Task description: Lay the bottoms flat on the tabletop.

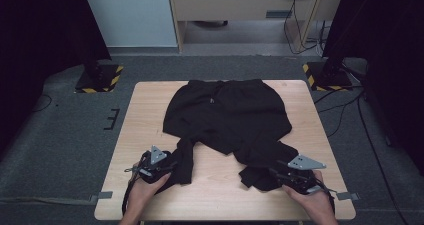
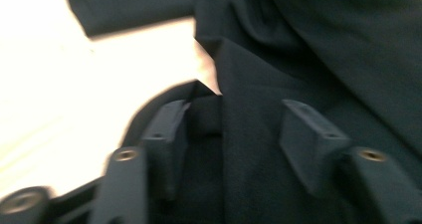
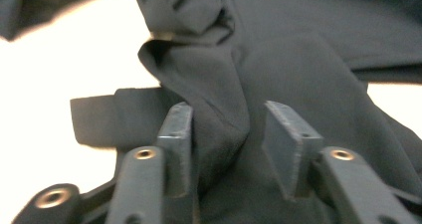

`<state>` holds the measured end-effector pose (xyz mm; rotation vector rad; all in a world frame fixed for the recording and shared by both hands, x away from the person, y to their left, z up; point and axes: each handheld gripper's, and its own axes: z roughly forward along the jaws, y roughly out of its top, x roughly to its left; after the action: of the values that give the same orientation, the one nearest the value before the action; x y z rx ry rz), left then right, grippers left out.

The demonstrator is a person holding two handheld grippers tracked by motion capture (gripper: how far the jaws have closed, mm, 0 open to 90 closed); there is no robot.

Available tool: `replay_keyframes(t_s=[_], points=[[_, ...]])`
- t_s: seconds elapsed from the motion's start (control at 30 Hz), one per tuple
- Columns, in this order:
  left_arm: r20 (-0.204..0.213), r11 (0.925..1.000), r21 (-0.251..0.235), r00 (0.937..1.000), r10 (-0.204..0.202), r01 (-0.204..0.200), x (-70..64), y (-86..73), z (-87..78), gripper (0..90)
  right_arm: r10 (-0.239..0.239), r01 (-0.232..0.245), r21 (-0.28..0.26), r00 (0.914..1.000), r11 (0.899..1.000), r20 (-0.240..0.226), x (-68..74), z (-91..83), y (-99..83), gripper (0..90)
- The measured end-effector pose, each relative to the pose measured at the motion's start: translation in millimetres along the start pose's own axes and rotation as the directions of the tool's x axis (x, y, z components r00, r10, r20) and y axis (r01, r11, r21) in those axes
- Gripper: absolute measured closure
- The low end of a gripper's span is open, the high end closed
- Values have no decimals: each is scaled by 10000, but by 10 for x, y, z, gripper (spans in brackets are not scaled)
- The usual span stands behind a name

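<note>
The left hand-held gripper [image 1: 172, 166] is at the near left part of the counter [image 1: 145, 115], held by the person's left hand [image 1: 147, 185], and its tip lies on the end of one leg of the black trousers [image 1: 227, 115]. In the left gripper view its two jaws stand apart, and the dark cloth [image 2: 259, 149] lies between them and under them; the jaws are not pressed together on it. The right hand-held gripper [image 1: 277, 174] is at the near right part of the counter, held by the right hand [image 1: 312, 200], and it points to the other leg end, which is crumpled there. In the right gripper view its jaws are also apart, with a raised fold of the cloth [image 3: 224, 119] standing between them, touching the left jaw. The trousers lie flat on the middle of the counter, with the waist at the far side and the two legs coming toward the person, one to each gripper. Bare light wood shows between the two leg ends. The counter stands on a grey floor [image 1: 60, 125], and two stands with yellow and black striped bases [image 1: 100, 77] are behind the far corners of the counter.
</note>
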<state>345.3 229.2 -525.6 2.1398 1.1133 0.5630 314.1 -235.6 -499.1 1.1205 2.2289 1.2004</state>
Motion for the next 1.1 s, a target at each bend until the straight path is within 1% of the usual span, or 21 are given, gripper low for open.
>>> replay_keyframes(t_s=[0.03,0.1,0.17,0.27,0.4,0.47,0.5,0.53,0.57,0.63,0.67,0.73,0.77,0.83,0.87,0.9,0.93,1.0,1.03,1.07,1.1], points=[[108,9997,226,9999,-9,6,-11,-7,-54,626,25,-25,-90,10000,10000,12,22,11,10,506],[215,9994,347,9998,0,-8,-19,-42,-135,743,20,-18,-157,9999,9999,150,33,9,16,502],[382,9989,462,9993,-50,33,-14,-99,-221,814,97,-90,-218,9994,9997,335,23,3,13,503],[408,9984,554,9991,-85,62,-1,-150,-311,866,65,-52,-228,9984,9997,555,0,-10,0,503],[458,9992,363,9987,-201,185,-15,-236,-555,868,77,-57,-294,9977,9996,673,-20,-42,-17,503],[435,9993,343,9989,-180,165,-31,-251,-594,849,109,-88,-308,9976,9995,682,-30,-47,-23,500],[134,9997,205,9999,-109,106,-48,-278,-655,806,172,-148,-330,9972,9993,734,-48,-58,-36,486],[134,9997,205,9999,-109,106,-48,-278,-655,721,172,-145,-345,9967,9993,798,-57,-61,-45,471],[-616,9997,-251,9981,-19,3,-16,-284,-700,632,213,-184,-334,9959,9993,876,-63,-67,-52,454],[-1121,9962,-868,9937,8,-105,65,-286,-721,545,204,-174,-314,9951,9994,971,-86,-83,-69,437],[-1367,9948,-1011,9906,-33,-106,112,-290,-723,518,255,-219,-353,9942,9991,1049,-96,-88,-77,427],[-1555,9937,-1117,9878,-50,-125,163,-295,-711,495,285,-244,-377,9935,9990,1103,-110,-97,-84,420],[-1809,9951,-968,9835,33,-211,269,-303,-635,454,375,-328,-412,9921,9986,1197,-137,-106,-97,406],[-1719,9965,-837,9851,-61,-84,323,-309,-579,444,455,-406,-431,9915,9982,1218,-147,-106,-102,403],[-1109,9964,-695,9922,-568,493,403,-317,-475,454,634,-583,-448,9907,9973,1200,-158,-109,-104,398],[-838,9951,-714,9938,-737,677,413,-317,-434,451,636,-585,-451,9906,9973,1210,-160,-110,-103,398],[-838,9951,-714,9938,-737,677,413,-317,-434,452,636,-585,-451,9906,9973,1210,-160,-110,-103,398],[-505,9960,-419,9955,-806,785,407,-318,-373,483,544,-488,-467,9905,9977,1262,-155,-109,-104,398],[-151,9969,-70,9968,-789,788,389,-324,-340,522,520,-467,-450,9906,9979,1269,-154,-106,-105,399],[-151,9969,-70,9968,-789,788,389,-324,-340,565,531,-477,-449,9903,9979,1281,-154,-101,-106,403],[-66,9983,245,9986,-523,525,368,-326,-362,638,474,-422,-429,9905,9982,1292,-159,-95,-106,408]])
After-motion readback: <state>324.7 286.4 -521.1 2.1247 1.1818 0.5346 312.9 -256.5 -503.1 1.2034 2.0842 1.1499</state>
